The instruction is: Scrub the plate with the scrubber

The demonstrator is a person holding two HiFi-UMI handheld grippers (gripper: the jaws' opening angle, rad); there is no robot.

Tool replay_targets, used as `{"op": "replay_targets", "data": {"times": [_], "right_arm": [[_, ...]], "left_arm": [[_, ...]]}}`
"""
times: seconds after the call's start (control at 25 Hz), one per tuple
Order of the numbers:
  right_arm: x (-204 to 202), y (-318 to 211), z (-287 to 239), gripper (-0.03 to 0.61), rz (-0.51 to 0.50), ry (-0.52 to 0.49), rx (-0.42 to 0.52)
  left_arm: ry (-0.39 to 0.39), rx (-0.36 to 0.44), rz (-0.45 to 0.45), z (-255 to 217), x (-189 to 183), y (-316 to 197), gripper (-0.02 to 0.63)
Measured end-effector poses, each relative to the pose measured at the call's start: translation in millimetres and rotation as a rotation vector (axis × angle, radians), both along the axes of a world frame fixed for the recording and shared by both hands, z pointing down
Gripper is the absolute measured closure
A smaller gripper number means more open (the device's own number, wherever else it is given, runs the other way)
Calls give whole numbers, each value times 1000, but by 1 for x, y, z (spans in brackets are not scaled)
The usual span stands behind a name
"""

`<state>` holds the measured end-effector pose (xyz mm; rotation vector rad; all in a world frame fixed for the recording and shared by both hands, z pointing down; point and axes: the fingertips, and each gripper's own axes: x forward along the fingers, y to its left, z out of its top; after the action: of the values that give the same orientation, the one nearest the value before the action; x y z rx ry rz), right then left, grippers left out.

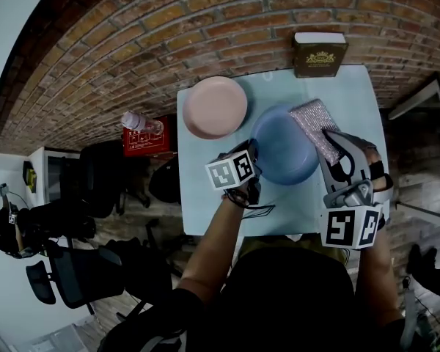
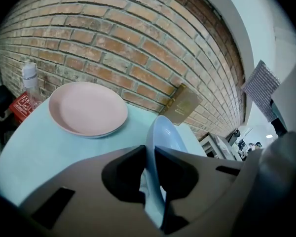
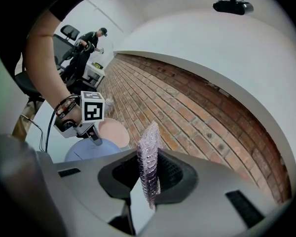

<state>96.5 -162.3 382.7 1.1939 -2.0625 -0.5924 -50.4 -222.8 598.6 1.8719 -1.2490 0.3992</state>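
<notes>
A blue plate (image 1: 282,152) is tilted up off the light blue table (image 1: 205,204). My left gripper (image 1: 253,169) is shut on its near left rim. In the left gripper view the plate's edge (image 2: 163,137) stands upright, pinched between the two jaws of the left gripper (image 2: 150,154). My right gripper (image 1: 337,149) is shut on a sparkly pinkish scrubber (image 1: 315,127), which lies against the plate's right rim. In the right gripper view the scrubber (image 3: 149,157) sticks up edge-on from the right gripper (image 3: 149,174), and the blue plate (image 3: 89,149) lies to its lower left.
A pink plate (image 1: 215,107) lies flat at the table's far left corner. A dark box (image 1: 320,53) leans on the brick wall behind the table. A bottle (image 1: 136,121) and a red box (image 1: 148,139) sit left of the table. A person (image 3: 89,41) stands far off.
</notes>
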Motion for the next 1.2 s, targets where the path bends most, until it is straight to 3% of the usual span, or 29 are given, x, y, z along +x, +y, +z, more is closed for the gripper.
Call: {"op": "replay_targets", "data": {"times": [0.32, 0.64, 0.72, 0.8, 1.0, 1.2], "right_arm": [[2, -4, 7, 488, 5, 8, -23], [2, -6, 13, 488, 5, 21, -32], [3, -4, 15, 488, 5, 28, -34], [2, -2, 18, 488, 5, 34, -38], [-2, 1, 20, 488, 4, 41, -46], [-6, 2, 17, 488, 4, 44, -42]], "left_arm": [[-92, -33, -27, 25, -8, -5, 568], [-329, -34, 29, 42, -18, 0, 568], [-325, -52, 62, 48, -15, 3, 562], [-289, -93, 97, 59, -11, 8, 504], [-244, -172, 163, 79, -6, 24, 430], [-250, -178, 180, 78, -10, 30, 396]]}}
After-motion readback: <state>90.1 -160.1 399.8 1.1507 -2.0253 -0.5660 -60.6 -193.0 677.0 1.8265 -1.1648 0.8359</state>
